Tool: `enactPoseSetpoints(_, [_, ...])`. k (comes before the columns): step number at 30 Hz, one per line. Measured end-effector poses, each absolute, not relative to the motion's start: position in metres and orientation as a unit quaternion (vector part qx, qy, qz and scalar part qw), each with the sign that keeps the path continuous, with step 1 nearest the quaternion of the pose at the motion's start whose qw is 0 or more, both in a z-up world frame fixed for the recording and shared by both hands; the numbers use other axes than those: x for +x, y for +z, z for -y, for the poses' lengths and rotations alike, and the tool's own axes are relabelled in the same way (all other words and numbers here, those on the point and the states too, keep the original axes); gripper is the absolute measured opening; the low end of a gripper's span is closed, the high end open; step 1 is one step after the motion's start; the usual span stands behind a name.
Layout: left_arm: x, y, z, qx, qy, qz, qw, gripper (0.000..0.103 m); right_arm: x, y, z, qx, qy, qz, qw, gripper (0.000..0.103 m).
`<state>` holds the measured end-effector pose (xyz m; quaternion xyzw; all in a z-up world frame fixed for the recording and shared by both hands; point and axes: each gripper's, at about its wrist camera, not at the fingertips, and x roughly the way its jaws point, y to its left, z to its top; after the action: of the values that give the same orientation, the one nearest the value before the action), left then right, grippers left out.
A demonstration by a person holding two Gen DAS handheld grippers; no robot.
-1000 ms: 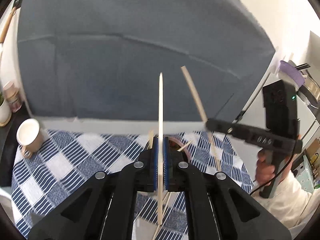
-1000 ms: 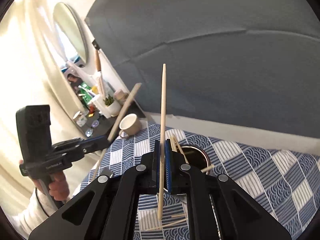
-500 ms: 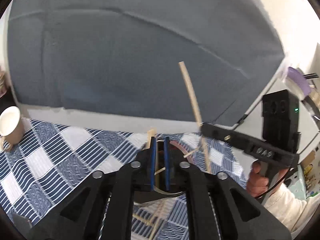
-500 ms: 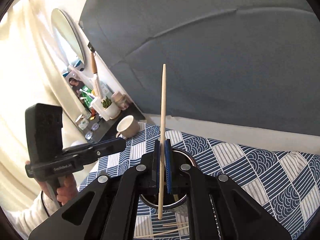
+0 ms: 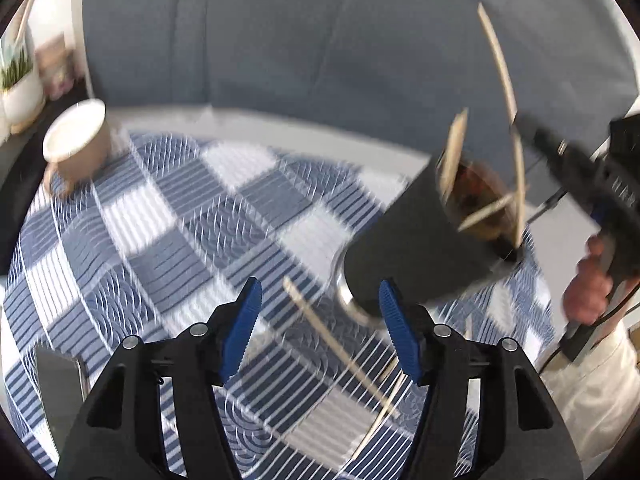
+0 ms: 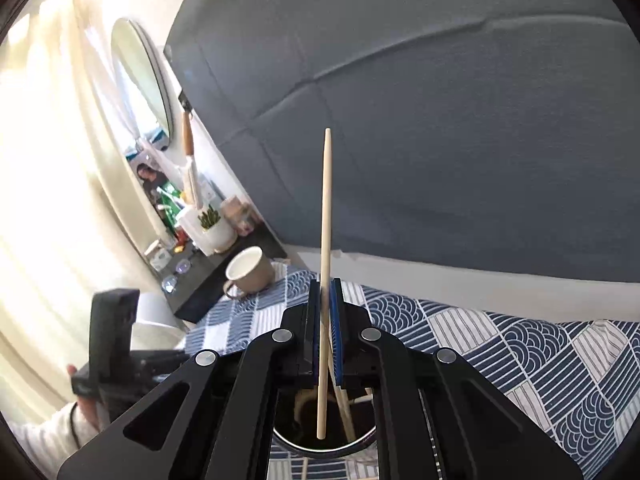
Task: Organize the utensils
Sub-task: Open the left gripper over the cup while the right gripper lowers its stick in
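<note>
Tips the left gripper (image 5: 318, 284) steeply down at the cloth (image 5: 160, 220). Has just been spreading its jaws, and shows them wide apart, with nothing pinched. Leaves a loose stick (image 5: 332, 344) flat on the cloth, seen in the gap between the blue pads (image 5: 240, 320) but touched by neither. Shows more thin sticks crossing it lower down, too blurry to count.

Keeps the black cup (image 5: 400, 248) standing on the cloth, just past the right pad. Looks tipped over in the left wrist view, but could be only the bend of the lens. Holds a few sticks (image 5: 452, 156) already, poking out of its mouth at a slant.

Reaches the right gripper (image 6: 326, 282) in over the cup from the right, pointing a little down. Squeezes its jaws tight on one long stick (image 6: 326, 200). Keeps that stick nearly straight up, thin end high, low end down in the mouth of the cup (image 6: 320, 450).

Grips the handle with the right hand (image 5: 588, 292), below a pale sleeve (image 5: 592, 392), at the far right of the left wrist view. Shows the left hand (image 6: 86, 408) low at the left edge of the right wrist view, wrapped round its own handle.

Leaves a tan mug (image 5: 76, 144) at the far left corner of the cloth, well apart from the cup, with a white plant pot (image 5: 20, 92) beyond it.
</note>
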<state>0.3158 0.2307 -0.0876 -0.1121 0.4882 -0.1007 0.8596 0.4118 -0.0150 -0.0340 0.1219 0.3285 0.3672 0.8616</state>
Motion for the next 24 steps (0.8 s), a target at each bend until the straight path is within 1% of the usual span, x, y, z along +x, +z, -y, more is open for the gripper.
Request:
enactPoseSetpoints(6, [0.312,-0.131,-0.216,-0.103,-0.088,-0.536,0.833,0.062,0.4,-0.053,0.007,0.088,0.359,-0.343,0.864,0.005])
enactPoseSetpoints(14, [0.315,-0.153,-0.188,-0.054,-0.042,-0.57,0.818,0.062,0.381,-0.061,0.019,0.06,0.347,-0.358,0.865,0.005])
enactPoseSetpoints(16, [0.316,-0.155,-0.18,-0.034,-0.03,-0.576,0.816,0.062,0.378,-0.063,0.02,0.052,0.345,-0.362,0.864,0.006])
enactPoseSetpoints(17, [0.317,-0.157,-0.177,-0.03,-0.025,-0.581,0.813,0.062,0.376,-0.064,0.021,0.05,0.339,-0.363,0.867,0.009])
enactPoseSetpoints(20, [0.319,-0.161,-0.174,-0.026,-0.016,-0.59,0.807,0.062,0.373,-0.065,0.027,0.051,0.339,-0.373,0.862,0.009])
enactPoseSetpoints(22, [0.32,-0.165,-0.173,-0.027,-0.003,-0.599,0.801,0.062,0.366,-0.061,0.034,0.049,0.338,-0.368,0.865,0.017])
enactPoseSetpoints(24, [0.32,-0.167,-0.174,-0.032,0.004,-0.602,0.798,0.062,0.356,-0.056,0.045,0.045,0.327,-0.358,0.873,0.058])
